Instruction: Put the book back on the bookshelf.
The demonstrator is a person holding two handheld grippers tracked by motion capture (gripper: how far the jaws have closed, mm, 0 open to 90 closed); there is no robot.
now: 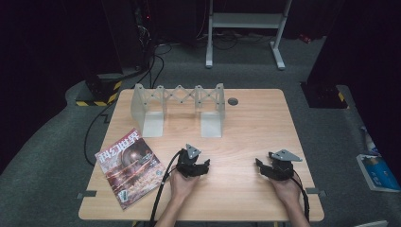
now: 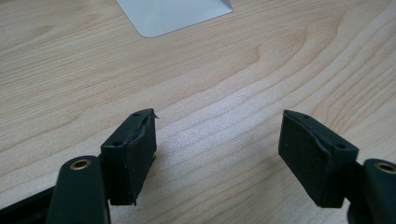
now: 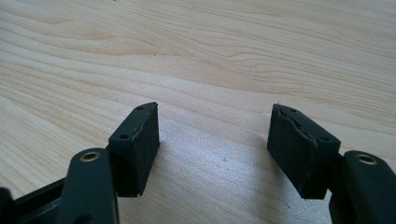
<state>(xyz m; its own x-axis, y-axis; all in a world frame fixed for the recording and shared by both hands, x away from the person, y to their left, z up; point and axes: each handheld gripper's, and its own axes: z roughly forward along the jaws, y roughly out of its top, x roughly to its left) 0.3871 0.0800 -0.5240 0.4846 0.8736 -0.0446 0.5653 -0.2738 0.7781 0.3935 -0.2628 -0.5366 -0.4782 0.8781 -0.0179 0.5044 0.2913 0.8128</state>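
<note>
Two grippers rest on the wooden table [image 1: 246, 118], jaws apart, nothing between them: left gripper [image 1: 204, 166] just right of the magazine [image 1: 130, 168], right gripper [image 1: 261, 166] well apart; grey expanding bookend rack [image 1: 177, 106] beyond.

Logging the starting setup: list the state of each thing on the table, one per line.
left gripper: jaws open, empty, low over bare wood.
right gripper: jaws open, empty, low over bare wood.
magazine: closed, flat, cover up, at the table's left edge.
expandable metal rack: upright, stretched out, nothing in it.
</note>
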